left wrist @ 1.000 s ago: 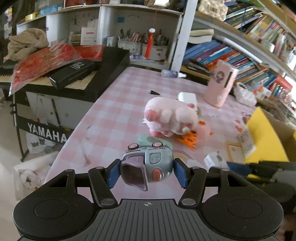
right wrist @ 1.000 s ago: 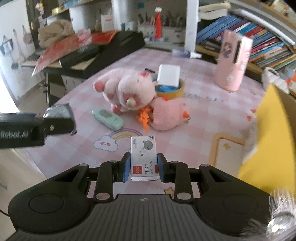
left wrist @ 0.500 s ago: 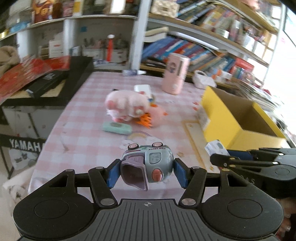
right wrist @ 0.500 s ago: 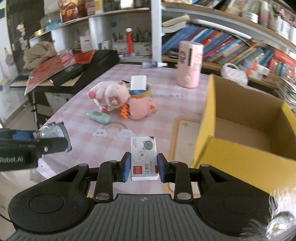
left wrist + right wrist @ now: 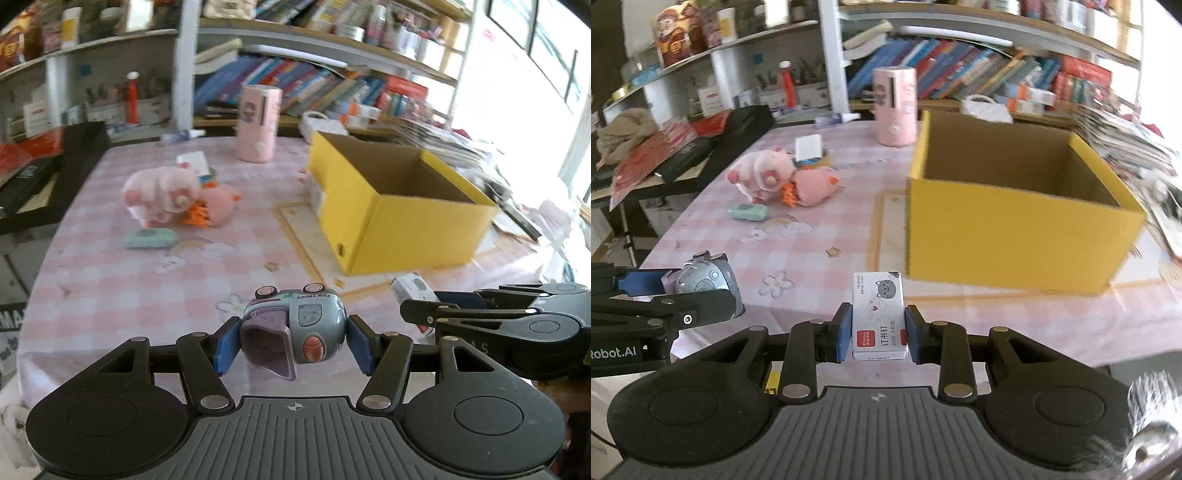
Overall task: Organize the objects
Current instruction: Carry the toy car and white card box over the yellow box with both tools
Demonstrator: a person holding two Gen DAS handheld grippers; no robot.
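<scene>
The left tongs [image 5: 291, 345] are clamped on a grey toy truck [image 5: 295, 328], held above the near edge of the desk [image 5: 110, 288] with its pink checked cloth. The right tongs [image 5: 878, 338] are clamped on a small white staple box [image 5: 879, 314], also held off the desk, just in front of the open yellow cardboard box [image 5: 1004, 236]. Farther back on the desk lie two pink plush toys [image 5: 783, 177], touching each other, with a mint-green case [image 5: 748, 212] near them and a pink cylinder [image 5: 895, 107] standing upright behind.
</scene>
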